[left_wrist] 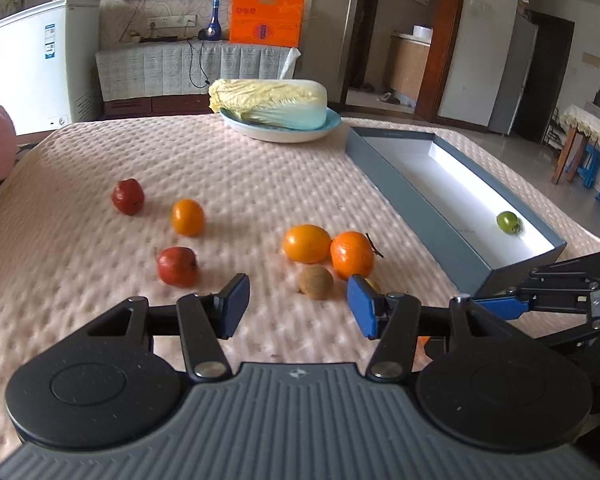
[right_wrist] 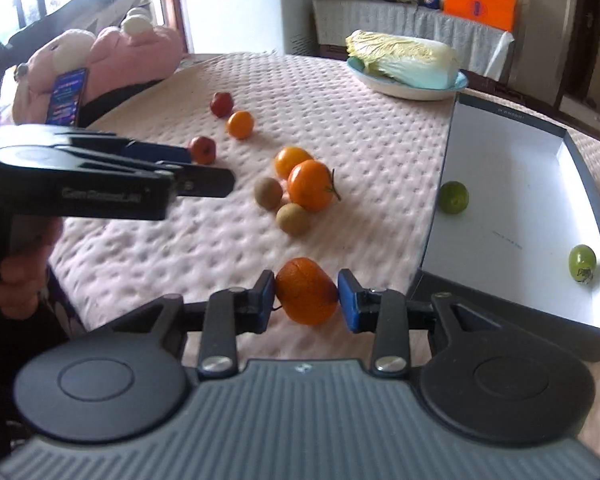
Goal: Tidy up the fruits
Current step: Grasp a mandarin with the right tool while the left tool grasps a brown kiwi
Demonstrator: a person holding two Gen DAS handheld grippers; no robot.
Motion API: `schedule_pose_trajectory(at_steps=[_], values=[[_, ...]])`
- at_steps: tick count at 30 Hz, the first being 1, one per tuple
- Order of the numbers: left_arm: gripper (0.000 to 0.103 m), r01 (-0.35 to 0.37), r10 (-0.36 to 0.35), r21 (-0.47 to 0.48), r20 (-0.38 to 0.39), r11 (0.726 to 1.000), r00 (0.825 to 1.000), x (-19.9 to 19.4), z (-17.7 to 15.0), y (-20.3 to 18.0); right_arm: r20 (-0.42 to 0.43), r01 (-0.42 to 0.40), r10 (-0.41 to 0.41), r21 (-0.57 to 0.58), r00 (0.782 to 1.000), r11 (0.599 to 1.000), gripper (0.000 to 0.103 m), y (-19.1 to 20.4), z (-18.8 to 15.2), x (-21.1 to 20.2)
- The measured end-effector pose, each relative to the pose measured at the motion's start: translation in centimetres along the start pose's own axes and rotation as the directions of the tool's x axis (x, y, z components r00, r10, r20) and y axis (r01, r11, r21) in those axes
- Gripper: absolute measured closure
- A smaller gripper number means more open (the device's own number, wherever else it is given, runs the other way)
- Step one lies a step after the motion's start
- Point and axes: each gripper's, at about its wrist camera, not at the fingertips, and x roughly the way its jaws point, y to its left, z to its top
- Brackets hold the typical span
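Quilted pink bedding (right_wrist: 340,92) served as the work surface, with loose fruit scattered across it and a grey box (right_wrist: 432,224) with a white floor lying along its right side. The right gripper (right_wrist: 306,294) was clenched on an orange (right_wrist: 306,290) — both blue pads (right_wrist: 347,300) pressed against its flanks, so the fruit sat squarely between the fingers. The box's near corner lay just beside that gripper, forward and to its right, and the box's long axis ran away from the camera. Two green fruits (right_wrist: 453,197) already rested on the white floor, one near the left wall and one (right_wrist: 582,262) by the right wall.

The left gripper (left_wrist: 298,300) was spread wide and held nothing. It pointed at the cluster of oranges (left_wrist: 307,243) and a brown kiwi (left_wrist: 316,282) just ahead of its fingers; two red fruits (left_wrist: 177,266) lay further left.

Judgement: the right gripper was the nearer one to the box, so the coming move likely required a short carry forward and right over the near wall — then release onto bare floor between the green fruits.
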Motion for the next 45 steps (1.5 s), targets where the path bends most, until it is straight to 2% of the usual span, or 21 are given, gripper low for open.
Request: schedule_pose_trajectory(at_steps=[4,10,12,18,21,27,38,45], values=[[0.044,-0.037,0.037,-0.003,-0.017,0.999,0.999,1.5,0.1,-0.4,-0.009,-0.008,0.008,0.000,1.000,1.000,0.065,0.0,0.0,0.3],[0.053,-0.047,0.047,-0.008,-0.042,0.999,0.998,3.3,0.1,-0.6,-0.035,0.001,-0.003,-0.047,0.999,0.999,0.064,0.2,0.0,0.6],[0.056,-0.041,0.039,-0.023,-0.054,0.999,0.998,4.0,0.2,-0.5,-0.037,-0.001,-0.001,-0.048,0.999,0.999,0.064,0.2,0.0,0.6],[0.057,-0.030,0.028,-0.032,-0.057,0.999,0.998,5.0,0.5,-1.1,-0.045,-0.003,0.000,-0.057,0.999,0.998,0.064,0.2,0.0,0.6],[0.062,-0.045,0.042,-0.034,-0.073,0.998,0.996,5.6,0.4,-1.2,-0.059,-0.003,-0.001,-0.070,0.998,0.998,0.063,0.3,-0.2,0.9],[0.073,-0.024,0.021,-0.044,-0.071,0.999,0.997,5.8,0.5,-1.2,-0.059,-0.001,-0.004,-0.071,0.998,0.997,0.063,0.4,-0.2,0.9],[0.074,-0.042,0.039,-0.047,-0.076,0.998,0.996,5.6,0.7,-0.8,-0.055,0.005,-0.010,-0.085,0.998,0.996,0.064,0.6,-0.1,0.8],[0.074,-0.055,0.051,-0.056,-0.056,0.997,0.997,4.5,1.2,-0.2,0.010,-0.005,0.005,0.002,1.000,1.000,0.064,-0.3,0.7,-0.3]])
